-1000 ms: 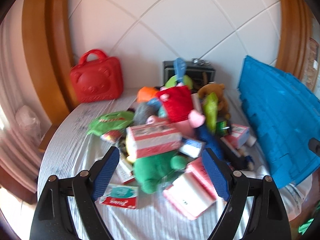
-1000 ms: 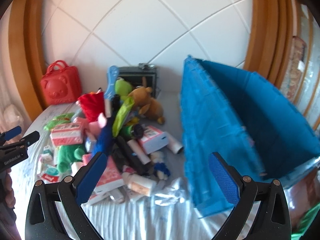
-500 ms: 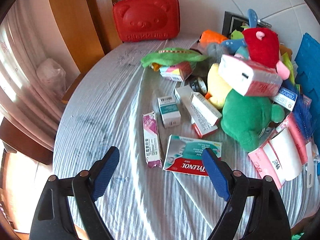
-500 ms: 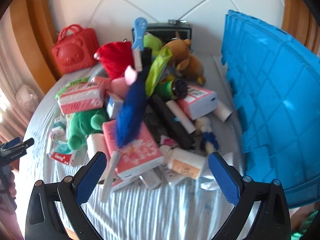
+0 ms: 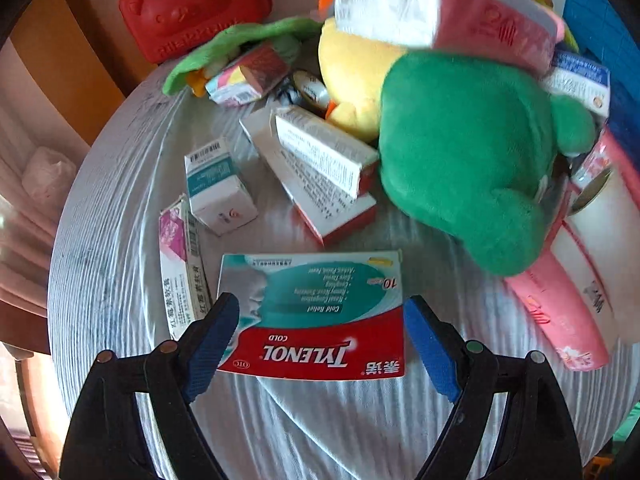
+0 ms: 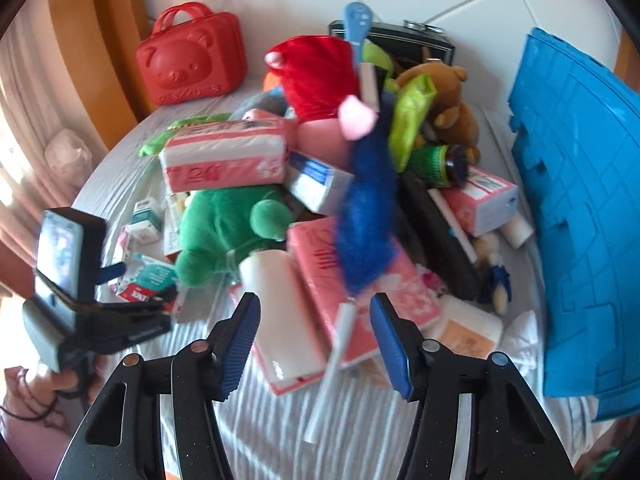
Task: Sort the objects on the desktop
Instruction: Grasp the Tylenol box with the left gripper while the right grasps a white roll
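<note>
A heap of toys, tissue packs and medicine boxes lies on a round table (image 5: 104, 280) with a white cloth. My left gripper (image 5: 322, 344) is open and low over a red and teal Tylenol box (image 5: 316, 312), one pad at each of its short ends. The left gripper (image 6: 156, 308) also shows at the heap's left edge in the right wrist view. My right gripper (image 6: 316, 344) hangs over pink tissue packs (image 6: 360, 280), its jaws closing. The white handle (image 6: 340, 340) of a blue feather duster (image 6: 364, 208) lies between the pads, untouched.
A green plush (image 5: 460, 160) and several small boxes (image 5: 216, 184) lie just beyond the Tylenol box. A blue folded crate (image 6: 580, 220) stands at the right, a red bear case (image 6: 192, 64) at the back left, and a brown teddy (image 6: 452, 112) and a black box (image 6: 420, 40) behind.
Both grippers have dropped toward the table and tilted down. The left one came to straddle the Tylenol box. The right one's jaws have narrowed above the duster handle.
</note>
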The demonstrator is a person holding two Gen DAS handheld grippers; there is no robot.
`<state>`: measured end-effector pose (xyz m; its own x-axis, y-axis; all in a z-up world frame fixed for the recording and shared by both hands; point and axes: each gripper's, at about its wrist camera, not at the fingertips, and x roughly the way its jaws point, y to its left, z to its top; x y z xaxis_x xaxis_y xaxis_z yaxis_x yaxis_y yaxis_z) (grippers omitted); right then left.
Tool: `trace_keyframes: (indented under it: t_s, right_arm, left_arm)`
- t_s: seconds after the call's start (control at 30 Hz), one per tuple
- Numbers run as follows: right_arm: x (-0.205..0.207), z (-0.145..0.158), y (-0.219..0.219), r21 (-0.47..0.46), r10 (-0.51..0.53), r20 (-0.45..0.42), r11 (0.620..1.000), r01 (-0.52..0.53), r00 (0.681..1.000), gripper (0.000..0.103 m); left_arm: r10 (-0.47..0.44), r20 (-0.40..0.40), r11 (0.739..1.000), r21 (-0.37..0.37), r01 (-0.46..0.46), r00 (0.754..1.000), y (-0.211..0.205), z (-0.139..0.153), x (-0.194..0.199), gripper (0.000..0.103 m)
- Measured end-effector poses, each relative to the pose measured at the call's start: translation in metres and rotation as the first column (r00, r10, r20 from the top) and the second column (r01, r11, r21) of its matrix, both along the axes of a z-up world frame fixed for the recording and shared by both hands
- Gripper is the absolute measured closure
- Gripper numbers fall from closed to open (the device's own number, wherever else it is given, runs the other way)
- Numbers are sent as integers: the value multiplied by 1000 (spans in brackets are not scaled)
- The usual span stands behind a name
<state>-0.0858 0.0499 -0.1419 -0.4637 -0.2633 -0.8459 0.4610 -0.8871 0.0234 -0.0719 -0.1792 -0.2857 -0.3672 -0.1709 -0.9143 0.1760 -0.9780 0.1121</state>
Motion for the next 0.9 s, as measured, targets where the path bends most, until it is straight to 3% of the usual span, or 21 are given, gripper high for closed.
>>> trace_keyframes:
  t_s: [0.17, 0.23, 0.4, 0.5, 0.57, 0.63, 0.7, 0.83, 0.9]
  right_arm:
    - [-1, -21, -25, 18, 30, 42, 999, -31, 999, 43]
    - [0, -29, -30, 41, 38, 54, 998, -40, 998, 28]
    - [-3, -45, -33, 119, 6, 51, 993, -12, 999, 21]
    - [2, -50, -37, 169, 24, 28, 985, -29, 999, 21]
    - [3, -52, -40, 183, 39, 35, 982, -44, 999, 23]
    - [6, -50, -40, 170, 49, 45, 984, -56, 998, 38]
    - [7, -48, -39, 151, 55, 67, 986, -65, 996, 43]
    - [-2, -64, -37, 146, 39, 134, 987, -59, 990, 45]
    - [-4, -67, -36, 153, 34, 137, 987, -55, 990, 46]
  left_arm:
    - [39, 1, 999, 25, -39, 999, -30, 3, 30, 17]
    - [59, 8, 998, 29, -60, 998, -49, 4, 50, 16]
    - [140, 60, 989, -52, -137, 988, -84, 3, 87, 16]
    - [190, 55, 982, 1, -190, 980, -96, 11, 99, 16]
    - [233, 25, 970, 60, -234, 972, -103, 23, 99, 16]
    - [282, 6, 953, 114, -281, 959, -108, 31, 92, 16]
    - [320, 11, 937, 143, -318, 947, -110, 30, 75, 16]
    - [380, 80, 910, 147, -388, 922, -119, 1, 38, 16]
    - [380, 112, 909, 141, -393, 918, -122, -13, 29, 16]
